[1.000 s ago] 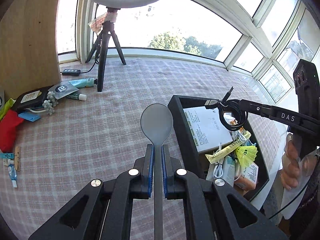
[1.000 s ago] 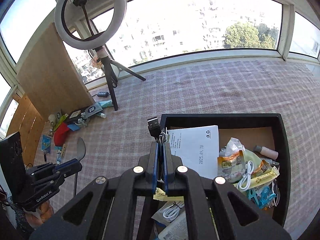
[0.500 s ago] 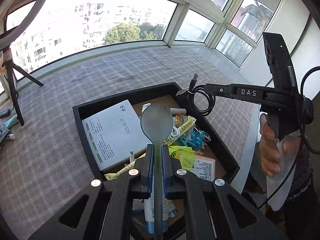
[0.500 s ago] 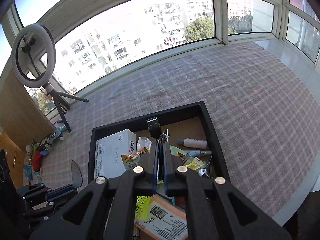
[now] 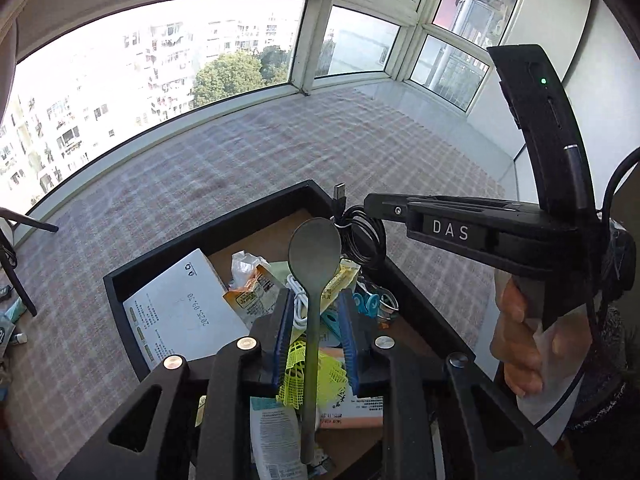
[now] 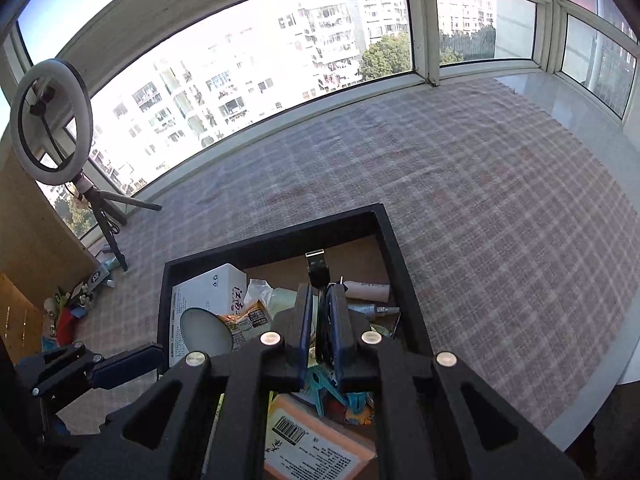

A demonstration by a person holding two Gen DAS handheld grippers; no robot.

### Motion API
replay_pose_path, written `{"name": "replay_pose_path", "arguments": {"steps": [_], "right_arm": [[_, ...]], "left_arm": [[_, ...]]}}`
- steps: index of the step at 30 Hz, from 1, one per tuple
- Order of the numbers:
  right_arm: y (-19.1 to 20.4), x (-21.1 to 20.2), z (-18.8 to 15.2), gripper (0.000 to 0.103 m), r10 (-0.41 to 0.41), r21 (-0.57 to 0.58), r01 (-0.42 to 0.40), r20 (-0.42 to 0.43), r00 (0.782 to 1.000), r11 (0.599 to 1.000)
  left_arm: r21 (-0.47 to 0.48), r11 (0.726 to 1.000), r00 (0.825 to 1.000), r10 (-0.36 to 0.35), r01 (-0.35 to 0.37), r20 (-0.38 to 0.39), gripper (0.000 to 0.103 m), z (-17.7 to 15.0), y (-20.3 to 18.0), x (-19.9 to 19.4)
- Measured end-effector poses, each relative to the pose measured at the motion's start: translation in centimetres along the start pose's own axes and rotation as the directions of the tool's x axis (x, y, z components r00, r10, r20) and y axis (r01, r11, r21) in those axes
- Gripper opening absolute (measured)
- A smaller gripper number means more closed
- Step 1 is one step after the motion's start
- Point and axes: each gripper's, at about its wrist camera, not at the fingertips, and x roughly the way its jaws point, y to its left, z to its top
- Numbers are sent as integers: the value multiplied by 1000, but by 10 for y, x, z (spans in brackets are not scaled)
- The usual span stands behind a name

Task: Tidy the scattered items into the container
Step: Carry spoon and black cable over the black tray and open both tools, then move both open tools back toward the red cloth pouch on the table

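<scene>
Spoon [image 5: 314, 264] is the nearest thing in the left wrist view: it is grey and matte, with a long thin handle and an oval bowl that points away from the camera. Its handle runs in the middle of the gap of the left gripper [image 5: 314, 330], and the blue pads [image 5: 282, 332] stand clear of it on both sides. These jaws have just been opening and are now wide apart, so they do not press the spoon. Whether the spoon rests on something below I cannot tell.

Under it is the black container [image 5: 172, 248], which sits near the front edge of the checked tablecloth [image 5: 224, 168]. Inside lie a white box [image 5: 180, 312] by the left wall, a yellow-green shuttlecock [image 5: 296, 364], snack packets and blue clips.

A little farther, the right gripper [image 6: 320, 320] is above the right part of the container. A coiled black USB cable [image 6: 318, 270] sits between its pads, with the plug sticking out forward. Its jaws have just been opening to a narrow gap; whether the pads still press the cable I cannot tell.

Far at the back left edge of the tablecloth stands a ring light [image 6: 50, 128] on a tripod.
</scene>
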Motion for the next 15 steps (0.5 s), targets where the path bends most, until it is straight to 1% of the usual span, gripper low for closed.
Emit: {"name": "replay_pose_path", "arguments": {"steps": [1,2,5,9,12,15], "right_arm": [[-1,-1,0,25,6,6,-6,6,1000,1000],[-1,-2,0,26,8,9,-8,11,1000,1000],[2,-3,1,26,9,0,-9,13,1000,1000],[6,-1,1,27,18,-4,-18,6,1000,1000],[11,2,0,29,24,-5,-24,-8,1000,1000],[17,4,-1,29,29,-11,-29,-12,1000,1000]], "left_arm": [[-5,1000,1000,4,-4,13,57,-1,3,-1],[-7,1000,1000,13,-13,15,57,-2,5,-1],[-21,999,1000,25,-25,11,57,-5,14,-2],[-70,997,1000,25,-25,9,57,-11,34,-7],[-86,995,999,45,-44,6,56,-17,47,-10],[-118,992,999,53,-52,7,56,-24,62,-15]]}}
